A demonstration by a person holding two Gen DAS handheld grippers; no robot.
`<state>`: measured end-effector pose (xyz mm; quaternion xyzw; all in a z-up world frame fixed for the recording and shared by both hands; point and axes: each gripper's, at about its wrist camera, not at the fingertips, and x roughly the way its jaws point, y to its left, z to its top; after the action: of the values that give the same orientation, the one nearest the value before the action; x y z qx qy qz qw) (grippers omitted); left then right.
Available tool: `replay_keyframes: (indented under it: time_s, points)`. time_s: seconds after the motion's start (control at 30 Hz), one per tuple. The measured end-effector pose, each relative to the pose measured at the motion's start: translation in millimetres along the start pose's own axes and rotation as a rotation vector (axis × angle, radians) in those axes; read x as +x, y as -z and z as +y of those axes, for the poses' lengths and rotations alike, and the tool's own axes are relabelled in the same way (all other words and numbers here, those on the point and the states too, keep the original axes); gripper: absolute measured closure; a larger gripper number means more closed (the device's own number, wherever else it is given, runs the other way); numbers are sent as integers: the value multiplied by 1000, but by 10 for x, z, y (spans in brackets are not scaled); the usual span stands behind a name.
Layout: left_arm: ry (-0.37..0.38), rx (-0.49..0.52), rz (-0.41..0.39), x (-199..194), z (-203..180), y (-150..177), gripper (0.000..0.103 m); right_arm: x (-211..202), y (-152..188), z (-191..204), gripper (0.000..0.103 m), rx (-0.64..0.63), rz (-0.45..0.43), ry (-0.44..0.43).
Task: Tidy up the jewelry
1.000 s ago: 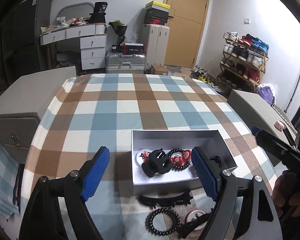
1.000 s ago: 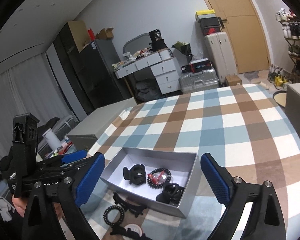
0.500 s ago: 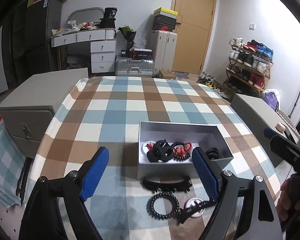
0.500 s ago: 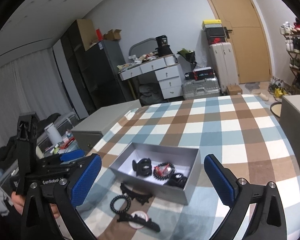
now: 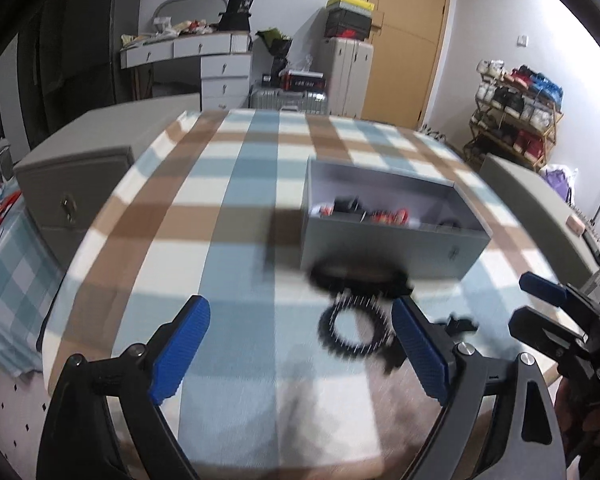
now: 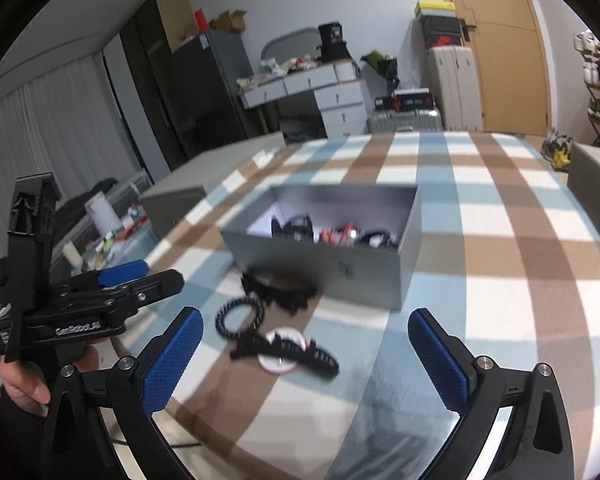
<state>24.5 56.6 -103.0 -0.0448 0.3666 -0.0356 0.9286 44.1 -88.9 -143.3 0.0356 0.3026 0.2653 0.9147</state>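
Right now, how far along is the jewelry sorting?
Partly done. Several pieces already lie in the grey box. Nothing is in hand: the left hand-held gripper is opening over bare cloth, and the right hand-held gripper is open and empty. Still left on the cloth: the black coil ring, the toothed clip, and the long clip on a white disc.

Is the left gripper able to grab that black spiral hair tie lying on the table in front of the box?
Probably yes. The left gripper is empty, its jaws opening, and the black spiral hair tie lies bare on the checked cloth just ahead, beside its right finger. Only the nearby black hair clip crowds it.
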Motion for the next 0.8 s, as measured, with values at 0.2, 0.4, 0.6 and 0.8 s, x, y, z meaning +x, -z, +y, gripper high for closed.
replay_keyframes:
  time_s: [0.2,0.4,0.6,0.8]
  points:
    - [-1,-11,61,19,75,220,13,202,133,71,0,-19,66,10]
    - [-6,-22,92,28,152,318,13,365,202,118,0,-16,115,14]
    - [-9,-56,112,54,252,362,13,481,211,207,0,-43,131,18]
    - [-12,-56,116,47,253,396,13,628,180,295,0,-67,158,69]
